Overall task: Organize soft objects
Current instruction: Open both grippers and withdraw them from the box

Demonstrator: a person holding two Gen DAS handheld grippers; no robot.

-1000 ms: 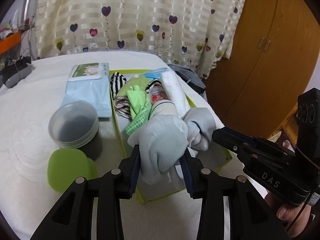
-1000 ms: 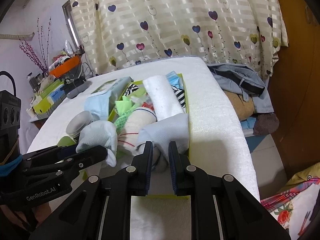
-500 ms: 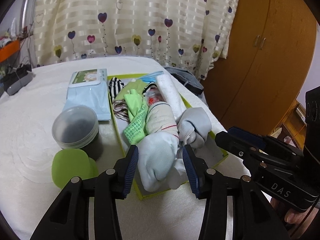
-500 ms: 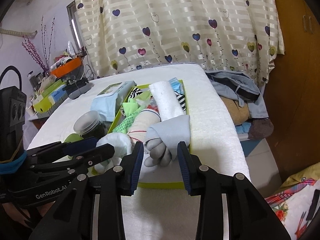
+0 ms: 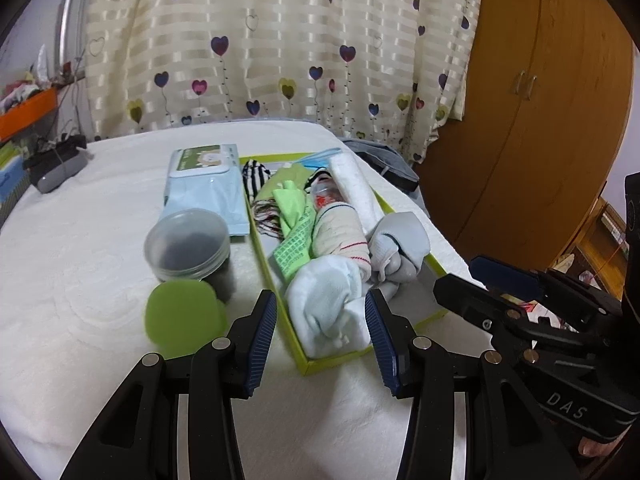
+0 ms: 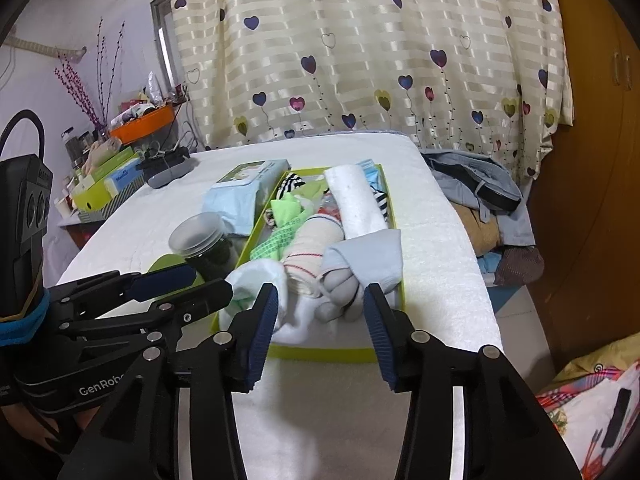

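On bed (image 5: 100, 280), hung both grippers (image 5: 320, 332) (image 6: 320, 320) agape over socks (image 5: 328, 304) in tray (image 5: 340, 358); probably between items, seeking another.

In my long lime-green tray (image 5: 434, 314) the white sock (image 5: 324, 300) lay bunched at the near end, touching the cream rolled sock with red stripes (image 5: 340, 228). Beside them sat the pale blue-grey sock (image 6: 368, 258), folded over, below the white rolled towel (image 6: 354, 200).
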